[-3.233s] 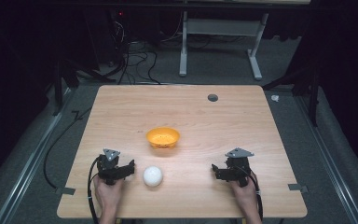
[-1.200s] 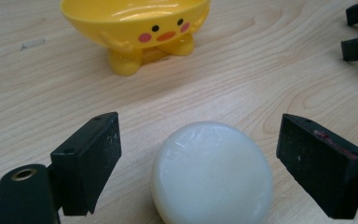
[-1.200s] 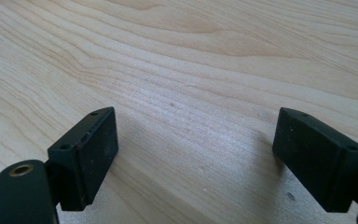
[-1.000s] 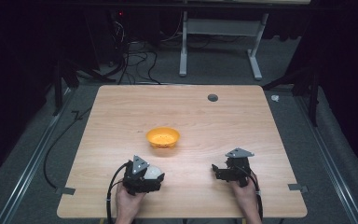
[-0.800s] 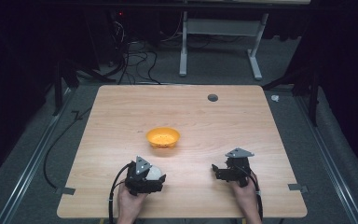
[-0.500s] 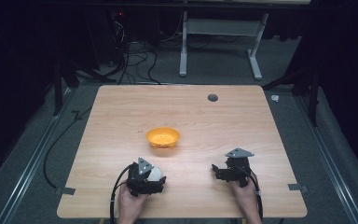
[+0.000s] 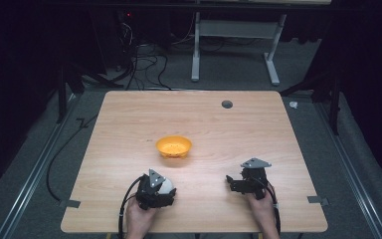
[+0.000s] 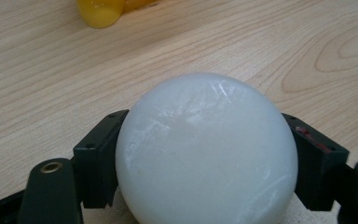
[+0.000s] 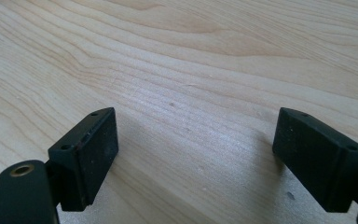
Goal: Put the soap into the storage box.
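ball clamped in my left gripper (image 8: 205, 154)

my left jaws grasp the white ball (image 8: 206, 149) at the table's (image 7: 129, 124) near edge, the orange bowl (image 7: 173, 146) just beyond. my right gripper (image 9: 196, 158) rests released, jaws spread over bare wood.

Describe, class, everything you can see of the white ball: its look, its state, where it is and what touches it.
The white ball is round, smooth and slightly glossy, milky like plastic, with faint scuffs on top. It sits between the left gripper's black fingers, one against each side, near the front edge of the wooden table. The orange bowl stands beyond it, apart. Whether the ball rests on the table cannot be told.
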Demonstrator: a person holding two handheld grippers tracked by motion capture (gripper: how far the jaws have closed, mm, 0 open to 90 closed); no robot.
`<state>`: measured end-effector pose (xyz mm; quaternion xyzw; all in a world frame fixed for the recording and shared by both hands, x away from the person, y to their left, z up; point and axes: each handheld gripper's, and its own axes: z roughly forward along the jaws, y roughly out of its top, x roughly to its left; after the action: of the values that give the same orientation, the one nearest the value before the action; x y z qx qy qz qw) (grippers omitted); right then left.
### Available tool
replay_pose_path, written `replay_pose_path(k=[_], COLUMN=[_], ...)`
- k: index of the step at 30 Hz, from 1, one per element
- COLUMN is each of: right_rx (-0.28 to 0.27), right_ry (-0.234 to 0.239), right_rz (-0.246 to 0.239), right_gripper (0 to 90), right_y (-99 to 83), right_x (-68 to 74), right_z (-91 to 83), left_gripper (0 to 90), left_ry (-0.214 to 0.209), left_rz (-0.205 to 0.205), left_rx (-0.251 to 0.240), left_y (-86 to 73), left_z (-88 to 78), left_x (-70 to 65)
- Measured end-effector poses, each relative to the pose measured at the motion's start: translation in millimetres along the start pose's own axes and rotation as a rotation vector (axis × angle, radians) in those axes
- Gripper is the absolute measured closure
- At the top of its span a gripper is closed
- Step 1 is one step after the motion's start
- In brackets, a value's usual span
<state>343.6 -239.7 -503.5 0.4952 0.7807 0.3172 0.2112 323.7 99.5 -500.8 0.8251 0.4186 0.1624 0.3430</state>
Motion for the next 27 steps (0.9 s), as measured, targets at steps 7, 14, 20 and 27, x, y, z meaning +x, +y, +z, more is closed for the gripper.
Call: replay_pose_path(k=[7,14,20,27], right_rx=[0.000,0.001,0.001,0.001], right_ry=[0.000,-0.003,-0.003,-0.003], right_rz=[0.000,-0.001,-0.001,-0.001], right_gripper=[15.0,14.9,14.9,14.9], right_y=[0.0,0.1,0.1,0.1], right_x=[0.0,0.2,0.2,0.2], right_z=[0.0,0.1,0.1,0.1], left_gripper=[24.5,24.6,24.6,24.6], left_ry=[0.003,-0.009,-0.023,-0.027], left_rz=[0.013,0.016,0.009,0.020], left_rx=[0.013,0.020,-0.003,-0.017], left_y=[1.9,7.7,14.1,24.1], left_z=[-0.2,0.2,-5.1,-11.4], left_x=[0.5,1.1,1.9,3.1])
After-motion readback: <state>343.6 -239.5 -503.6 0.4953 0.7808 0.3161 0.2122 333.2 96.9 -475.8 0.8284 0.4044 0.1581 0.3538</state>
